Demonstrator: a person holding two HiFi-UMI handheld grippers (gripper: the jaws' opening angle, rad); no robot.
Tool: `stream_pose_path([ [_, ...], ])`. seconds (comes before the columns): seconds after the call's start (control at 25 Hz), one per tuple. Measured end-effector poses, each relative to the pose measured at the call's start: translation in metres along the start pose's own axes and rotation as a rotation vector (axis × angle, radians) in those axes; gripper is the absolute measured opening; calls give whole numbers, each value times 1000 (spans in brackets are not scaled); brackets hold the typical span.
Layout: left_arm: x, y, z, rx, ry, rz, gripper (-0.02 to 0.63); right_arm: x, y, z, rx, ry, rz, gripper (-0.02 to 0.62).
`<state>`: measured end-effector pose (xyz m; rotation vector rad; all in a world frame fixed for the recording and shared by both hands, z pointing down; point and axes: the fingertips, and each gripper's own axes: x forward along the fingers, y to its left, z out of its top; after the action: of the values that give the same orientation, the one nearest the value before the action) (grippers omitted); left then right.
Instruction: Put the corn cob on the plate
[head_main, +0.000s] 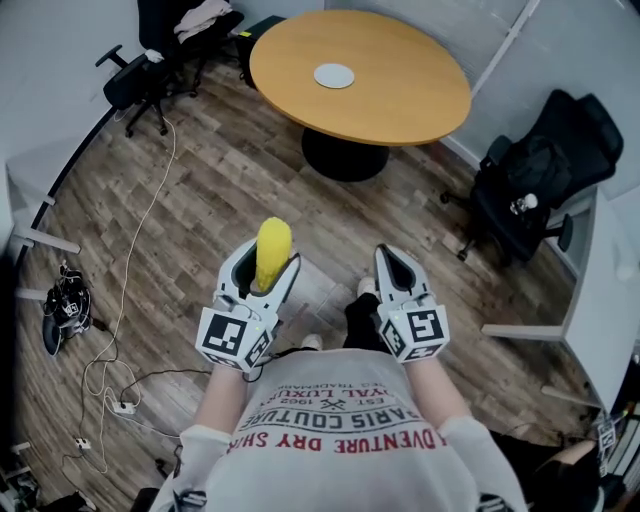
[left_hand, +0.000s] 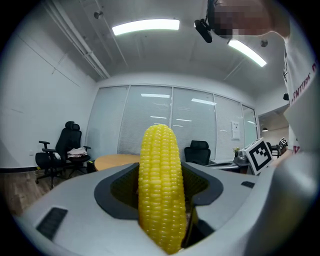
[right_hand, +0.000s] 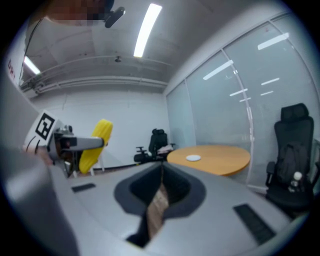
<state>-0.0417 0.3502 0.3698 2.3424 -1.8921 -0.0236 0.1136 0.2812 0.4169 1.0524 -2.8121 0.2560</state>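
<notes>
Now, left tongs (head_main: 266, 268): gripping corn cob (head_main: 273, 248), long axis upright
right tongs (head_main: 393, 262): closed, empty, beside corn cob
plate (head_main: 334, 75): well ahead of corn cob

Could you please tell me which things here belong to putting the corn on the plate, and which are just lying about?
Belongs to the job:
- corn cob, clamped in the left tool
- white plate on the round table

Just lying about:
- black office chair
- chair with clothes
- power strip with its cable on the floor
- right tool, shut and empty
</notes>
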Motion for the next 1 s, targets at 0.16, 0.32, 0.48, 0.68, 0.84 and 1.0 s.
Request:
stream_pose_path([
  [0.16, 36, 21, 3, -7, -10, 40, 281, 39, -27, 7, -22, -3, 33, 29],
  [0.32, 82, 30, 10, 1, -27, 91, 281, 76, -71, 20, -30, -17, 73, 29],
  [0.48, 143, 36, 20, -2, -40, 132, 281, 117, -125, 39, -74, -21, 104, 29],
  [0.68, 220, 36, 26, -6, -58, 167, 281, 157, -193, 61, -115, -28, 135, 29],
  [0.84, 272, 35, 27, -13, -68, 194, 281, 183, -242, 73, -122, -36, 152, 29],
  [1.0, 307, 38, 25, -21, -48, 205, 281, 203, -272, 76, -108, -15, 166, 29],
])
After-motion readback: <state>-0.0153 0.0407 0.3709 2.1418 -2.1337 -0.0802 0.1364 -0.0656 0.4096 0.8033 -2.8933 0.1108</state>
